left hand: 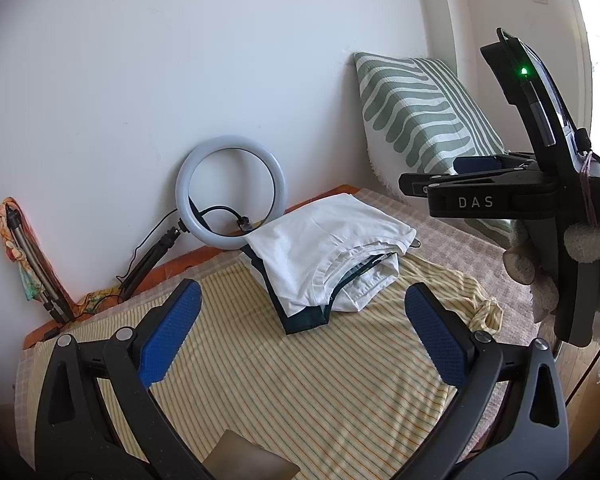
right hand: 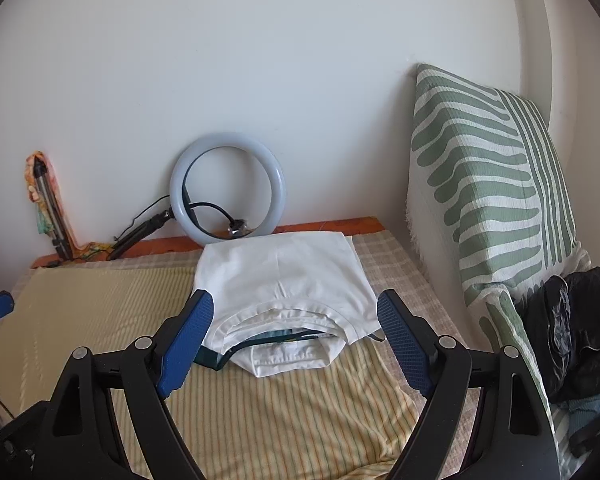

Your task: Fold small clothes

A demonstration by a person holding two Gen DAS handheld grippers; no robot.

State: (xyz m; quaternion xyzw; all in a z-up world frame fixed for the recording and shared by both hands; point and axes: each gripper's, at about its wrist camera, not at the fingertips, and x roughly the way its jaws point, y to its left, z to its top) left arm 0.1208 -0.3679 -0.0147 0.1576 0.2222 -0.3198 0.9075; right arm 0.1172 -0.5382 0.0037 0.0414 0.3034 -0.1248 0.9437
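Observation:
A yellow striped garment [left hand: 300, 380] lies spread flat on the bed; it also shows in the right wrist view [right hand: 280, 412]. A stack of folded clothes, white on top with a dark green one under it [left hand: 328, 256], sits at its far edge, and shows in the right wrist view [right hand: 284, 284]. My left gripper [left hand: 302, 336] is open and empty above the striped garment. My right gripper [right hand: 296, 340] is open and empty just in front of the stack. In the left wrist view the right gripper [left hand: 440, 184] shows side-on at the right.
A ring light [left hand: 231, 192] leans on the wall behind the stack, with tripods [left hand: 36, 272] at the left. A green striped pillow [right hand: 488, 184] stands at the right wall. A dark bag [right hand: 576, 328] lies at the far right.

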